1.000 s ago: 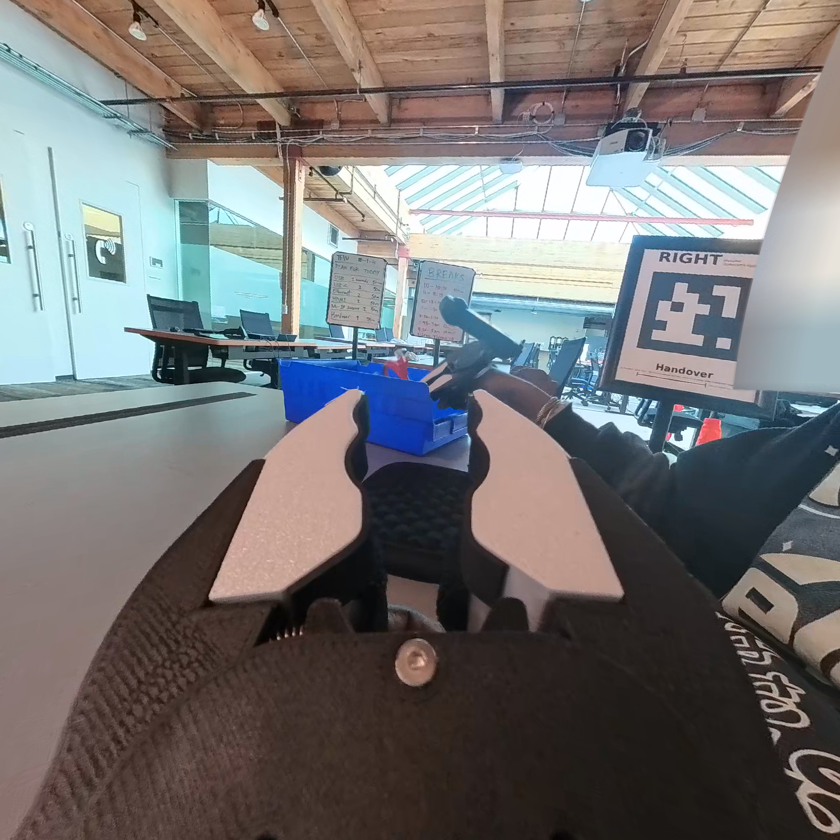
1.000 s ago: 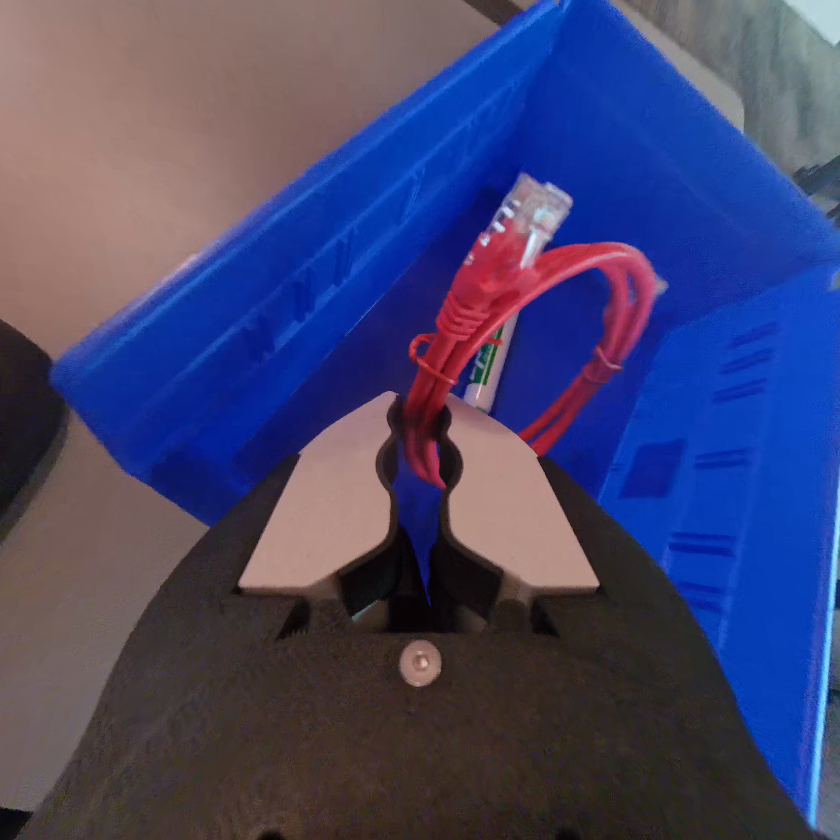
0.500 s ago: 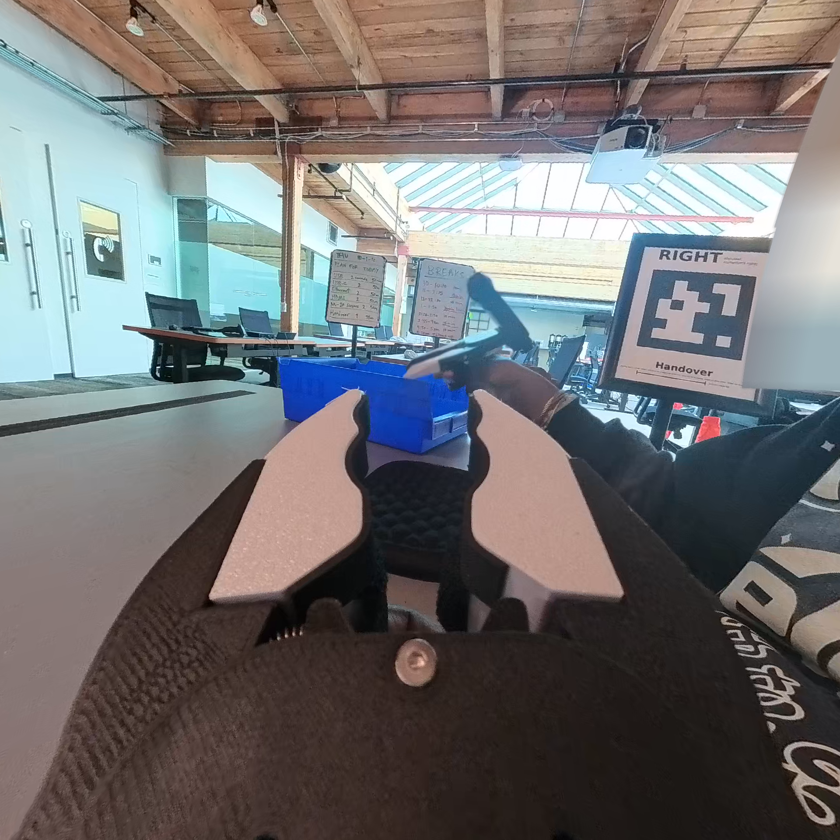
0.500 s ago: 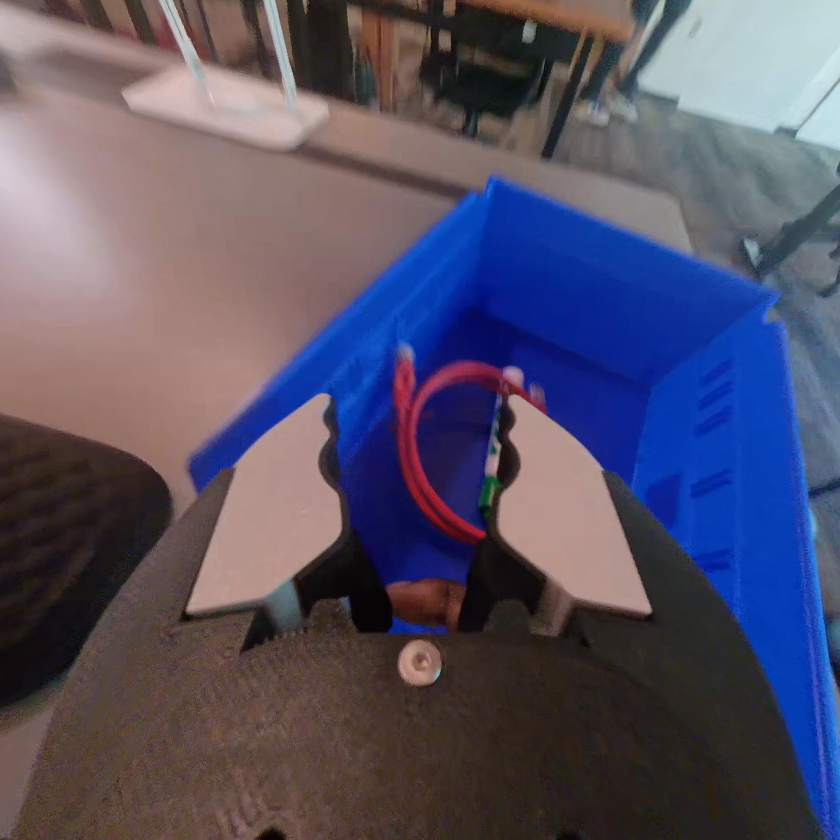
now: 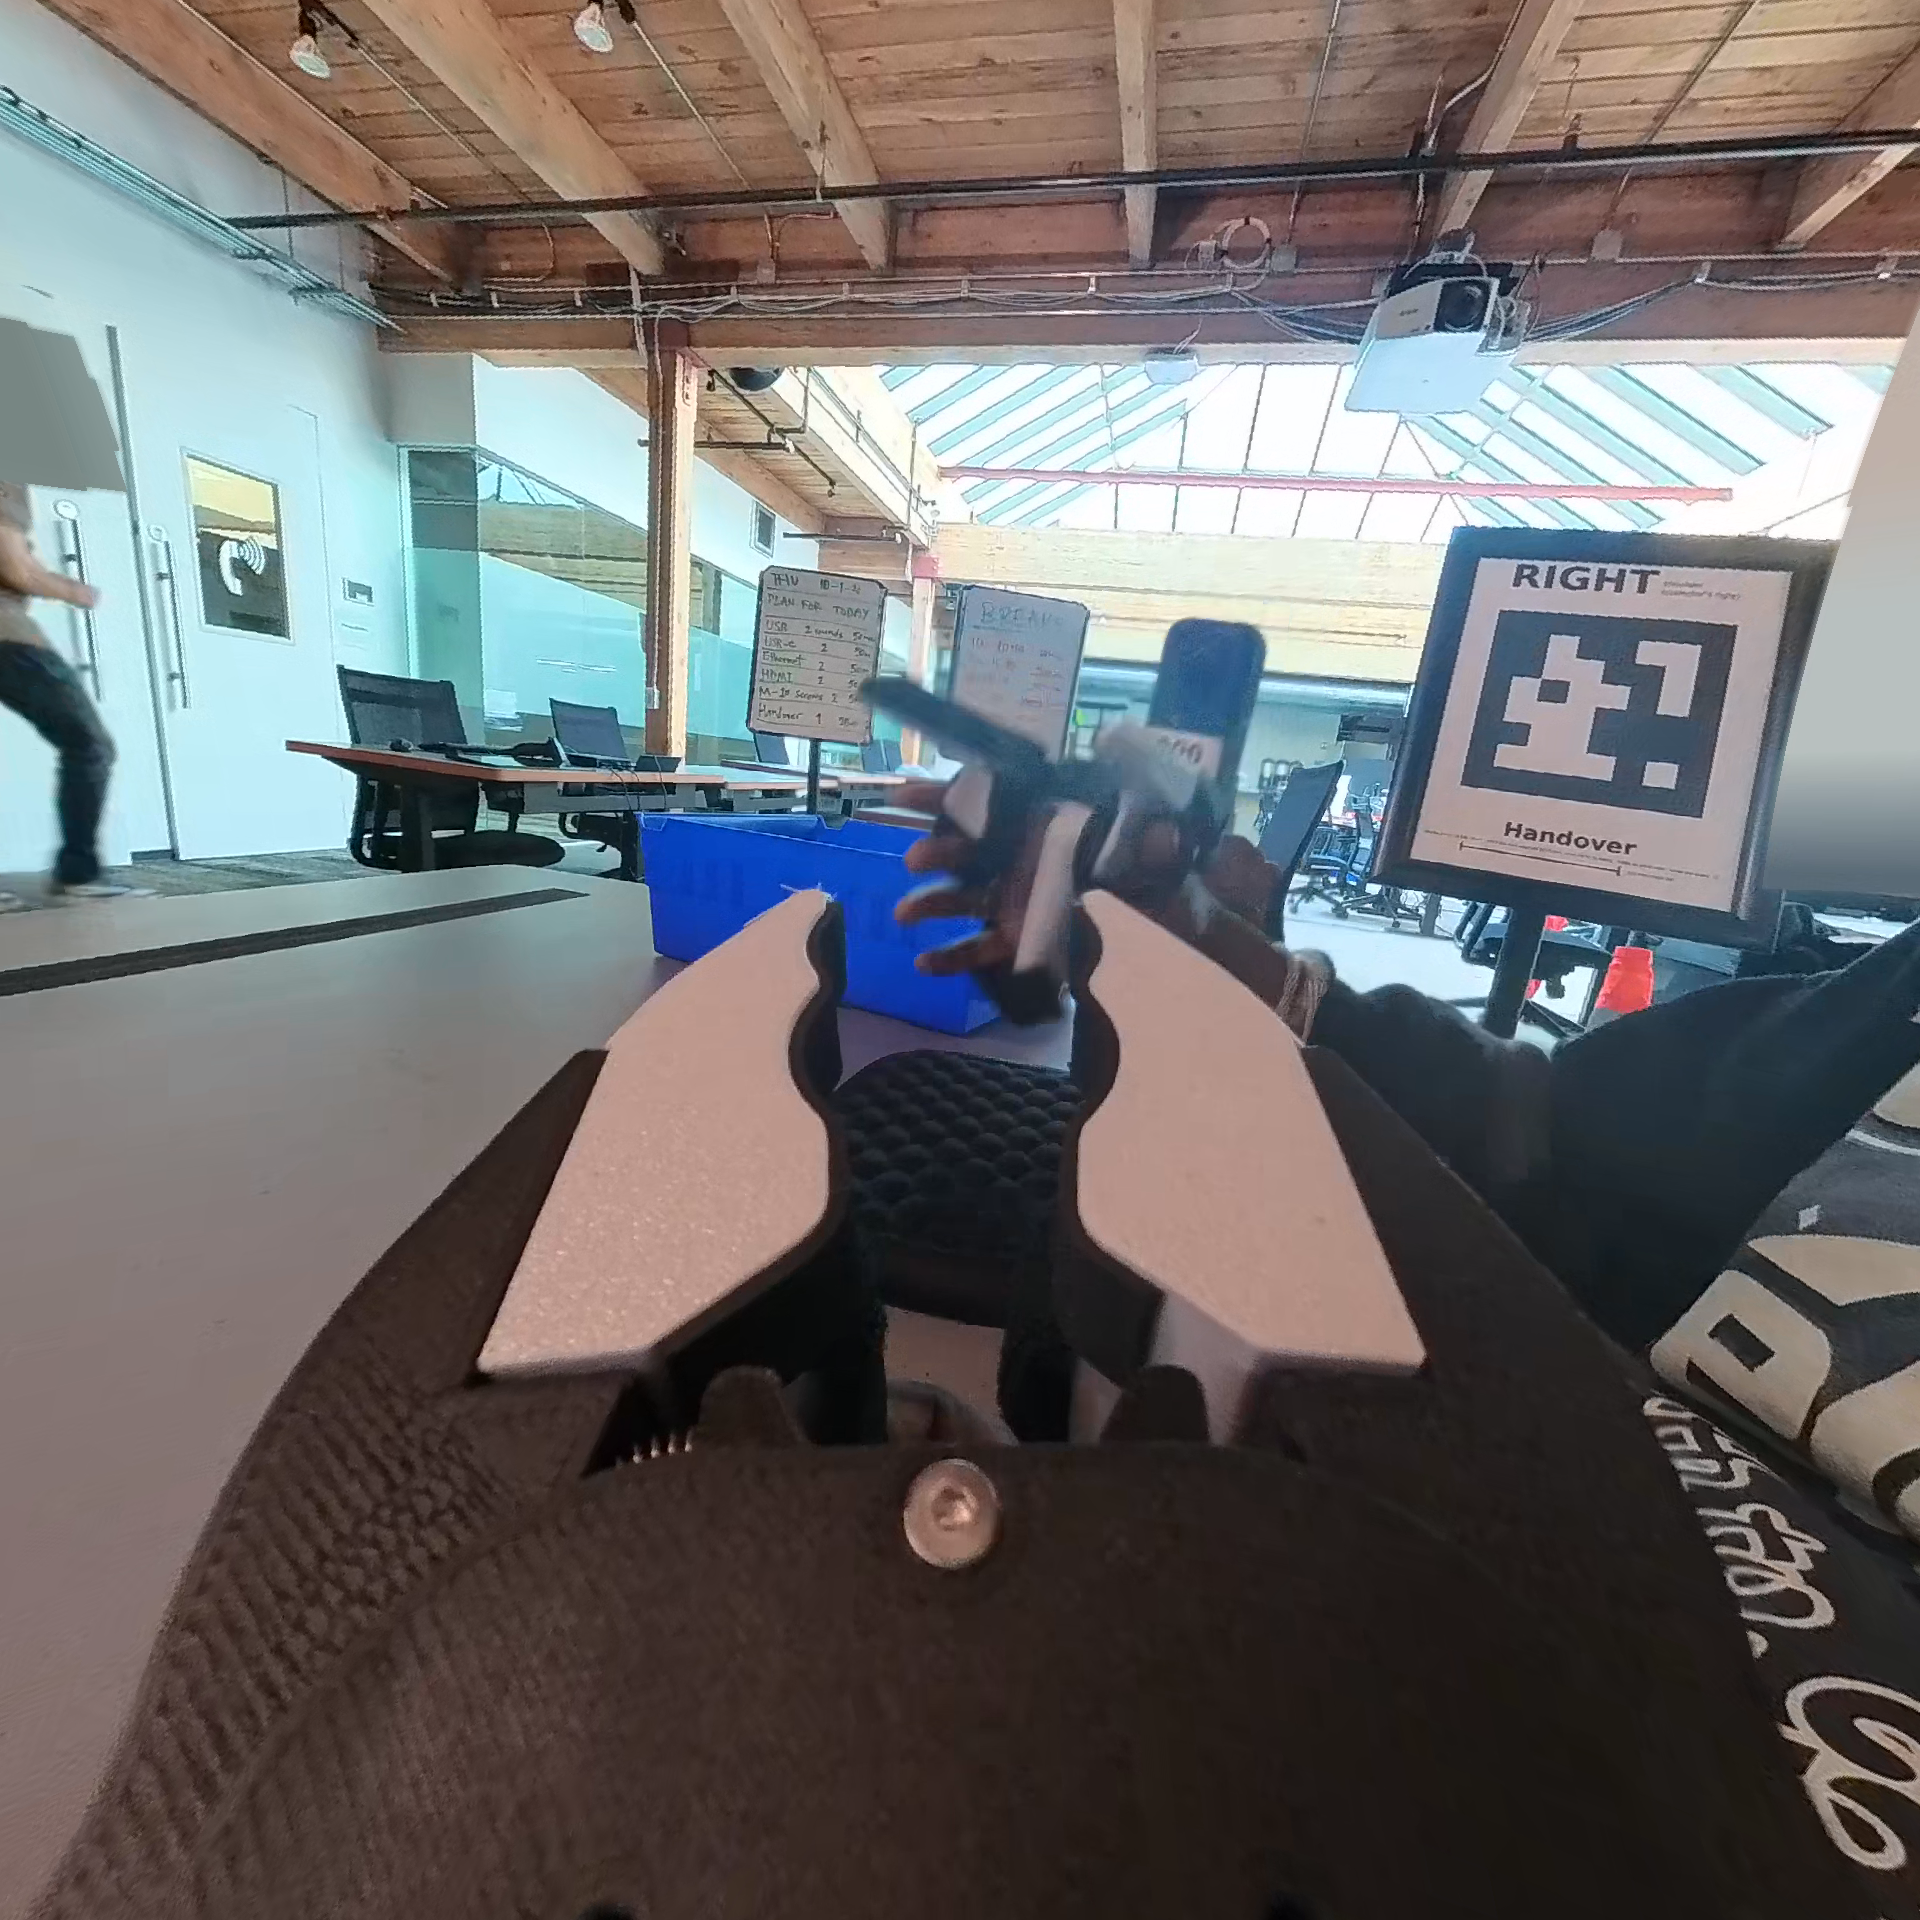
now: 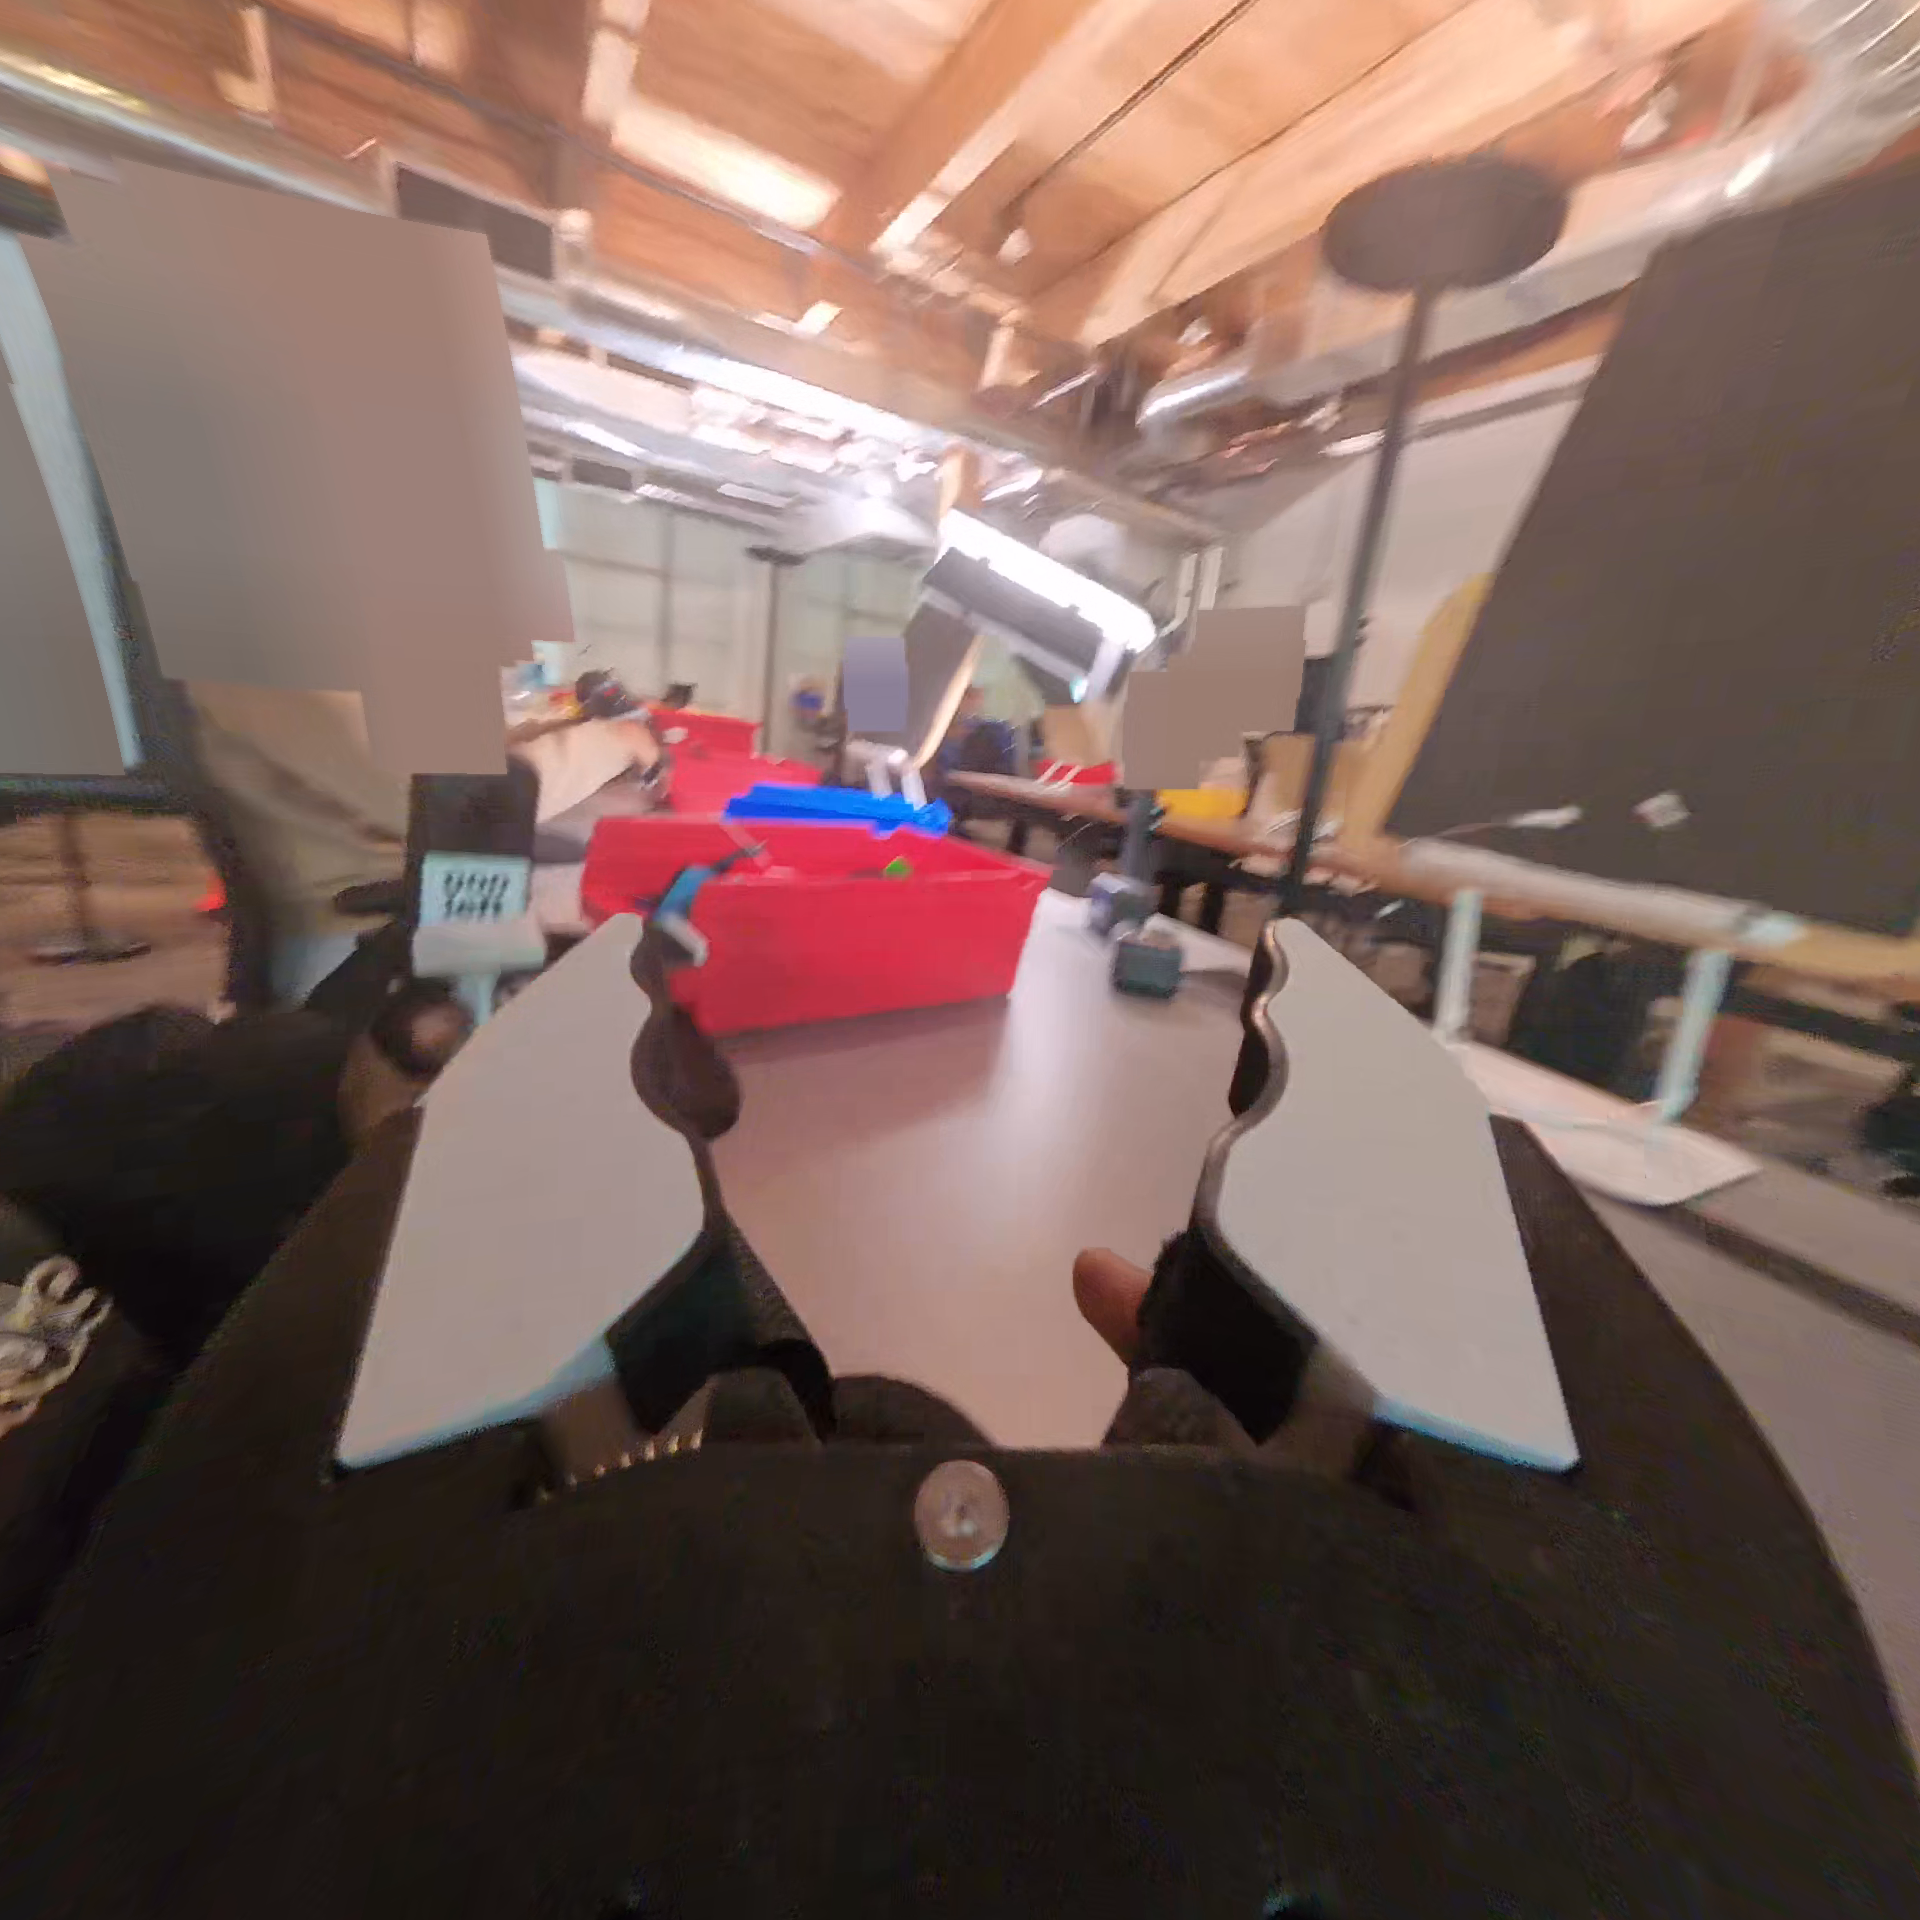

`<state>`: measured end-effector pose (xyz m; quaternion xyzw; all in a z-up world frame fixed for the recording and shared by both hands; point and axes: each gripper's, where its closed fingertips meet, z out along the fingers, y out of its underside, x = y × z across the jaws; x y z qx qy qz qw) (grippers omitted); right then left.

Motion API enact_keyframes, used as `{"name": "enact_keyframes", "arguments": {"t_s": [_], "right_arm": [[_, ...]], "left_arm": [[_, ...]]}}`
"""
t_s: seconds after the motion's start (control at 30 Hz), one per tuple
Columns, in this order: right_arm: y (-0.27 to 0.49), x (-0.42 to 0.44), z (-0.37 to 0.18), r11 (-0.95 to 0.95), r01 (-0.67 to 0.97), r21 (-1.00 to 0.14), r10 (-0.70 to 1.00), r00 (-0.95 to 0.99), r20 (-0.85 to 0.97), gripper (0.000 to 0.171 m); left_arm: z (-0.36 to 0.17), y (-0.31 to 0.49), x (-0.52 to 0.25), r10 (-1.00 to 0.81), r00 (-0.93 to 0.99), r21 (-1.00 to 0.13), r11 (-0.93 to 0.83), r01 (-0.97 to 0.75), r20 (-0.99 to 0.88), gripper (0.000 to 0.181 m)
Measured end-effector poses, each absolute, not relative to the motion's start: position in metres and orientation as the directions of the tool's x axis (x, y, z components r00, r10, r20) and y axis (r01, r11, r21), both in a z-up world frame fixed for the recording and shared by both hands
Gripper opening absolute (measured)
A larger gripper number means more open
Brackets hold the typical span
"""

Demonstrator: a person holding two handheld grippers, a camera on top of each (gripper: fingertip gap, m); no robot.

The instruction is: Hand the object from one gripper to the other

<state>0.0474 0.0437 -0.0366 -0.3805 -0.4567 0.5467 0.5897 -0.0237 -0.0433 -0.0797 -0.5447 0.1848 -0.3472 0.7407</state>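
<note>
My left gripper (image 5: 956,914) is open and empty, held low over the grey table (image 5: 260,1091). Beyond it stands a blue bin (image 5: 748,873); its inside is hidden from here. My right gripper (image 5: 1039,831) shows blurred in front of the bin, held in a hand. In the right wrist view my right gripper (image 6: 956,935) is wide open and empty, level over the table (image 6: 987,1143), facing a red bin (image 6: 862,935). No red cable shows in either view.
A framed marker sign (image 5: 1600,717) on a stand is at the right, next to a dark sleeve (image 5: 1662,1122). Two whiteboards (image 5: 821,655) stand behind the blue bin. A small grey block (image 6: 1143,961) sits right of the red bin. A person walks at far left (image 5: 52,727).
My right gripper let go of the red cable inside the blue bin, opened wide, lifted out and swung round toward the red bin. My left gripper stayed still and open.
</note>
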Motion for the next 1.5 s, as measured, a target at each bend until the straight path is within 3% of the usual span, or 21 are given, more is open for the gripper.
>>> {"name": "enact_keyframes", "arguments": {"t_s": [0.07, 0.1, 0.13, 0.23, 0.3, 0.4, 0.47, 0.53, 0.63, 0.87, 1.03, 1.5], "right_arm": [[0.029, 0.020, -0.073, 0.080, -0.244, -0.966, 0.990, -0.096, 0.106, 0.104], [0.028, 0.013, -0.083, 0.089, -0.208, -0.974, 0.989, -0.097, 0.111, 0.093], [0.030, 0.011, -0.082, 0.097, -0.185, -0.978, 0.991, -0.074, 0.112, 0.086], [0.030, 0.012, -0.082, 0.127, -0.192, -0.973, 0.989, -0.047, 0.138, 0.085], [0.032, 0.017, -0.078, 0.123, -0.234, -0.965, 0.991, -0.025, 0.132, 0.076], [0.043, 0.023, -0.073, 0.071, -0.282, -0.957, 0.997, 0.016, 0.070, 0.071], [0.050, 0.026, -0.070, 0.018, -0.306, -0.952, 1.000, 0.023, 0.012, 0.067], [0.056, 0.028, -0.069, -0.027, -0.321, -0.947, 0.999, 0.020, -0.035, 0.064], [0.059, 0.030, -0.068, -0.048, -0.337, -0.940, 0.998, 0.022, -0.059, 0.061], [0.059, 0.032, -0.068, -0.045, -0.342, -0.939, 0.998, 0.021, -0.056, 0.058], [0.057, 0.032, -0.068, -0.030, -0.344, -0.939, 0.999, 0.024, -0.040, 0.057], [0.058, 0.034, -0.068, -0.027, -0.354, -0.935, 0.999, 0.025, -0.038, 0.055]], "left_arm": [[-0.080, -0.044, -0.022, -0.713, 0.695, -0.947, 0.153, 0.281, 0.091, 0.041], [-0.077, -0.046, -0.023, -0.709, 0.700, -0.954, 0.148, 0.262, 0.082, 0.043], [-0.069, -0.049, -0.027, -0.704, 0.707, -0.959, 0.151, 0.240, 0.067, 0.046], [-0.035, -0.057, -0.064, -0.600, 0.800, -0.977, 0.176, 0.118, -0.012, 0.048], [-0.016, -0.060, -0.113, -0.445, 0.894, -0.991, 0.134, 0.002, -0.058, 0.051], [-0.018, -0.070, -0.222, -0.059, 0.990, -0.984, -0.117, -0.131, -0.124, 0.054], [-0.030, -0.087, -0.301, 0.231, 0.961, -0.956, -0.282, -0.081, -0.149, 0.061], [-0.048, -0.101, -0.351, 0.394, 0.915, -0.938, -0.343, 0.055, -0.090, 0.062], [-0.080, -0.096, -0.372, 0.412, 0.911, -0.902, -0.392, 0.180, 0.003, 0.064], [-0.129, -0.087, -0.395, 0.484, 0.867, -0.799, -0.566, 0.205, -0.120, 0.062], [-0.133, -0.089, -0.399, 0.501, 0.852, -0.783, -0.586, 0.208, -0.148, 0.044], [-0.128, -0.102, -0.407, 0.522, 0.840, -0.807, -0.554, 0.206, -0.144, 0.039]]}}
